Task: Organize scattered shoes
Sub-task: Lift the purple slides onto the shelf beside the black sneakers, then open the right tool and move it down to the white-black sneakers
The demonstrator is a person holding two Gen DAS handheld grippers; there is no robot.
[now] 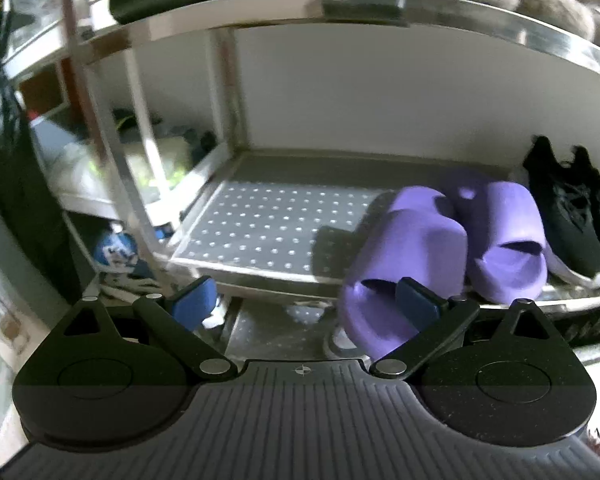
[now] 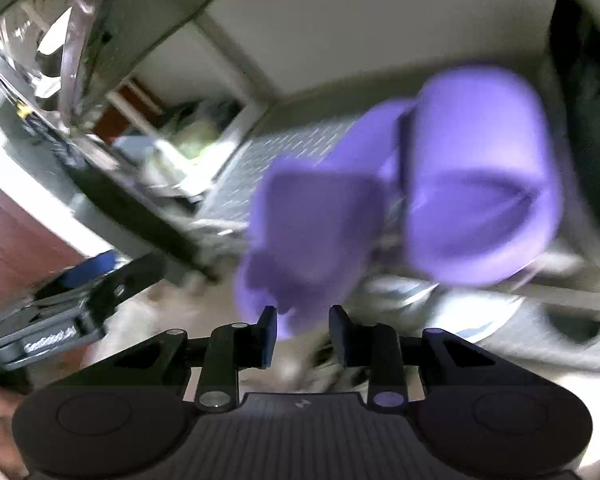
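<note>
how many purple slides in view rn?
2. Both on the perforated shelf: the left purple slide sticks out past the front edge, the right purple slide sits beside it, next to the black sneakers. None look hidden.

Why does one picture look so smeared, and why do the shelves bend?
Right wrist view: motion blur smears the purple slippers and the shelf behind; only the right gripper stays sharp. Left wrist view: steadier, the slippers fairly crisp, casting a soft shadow on the dotted shelf. The fisheye lens bows the upper shelf edge.
</note>
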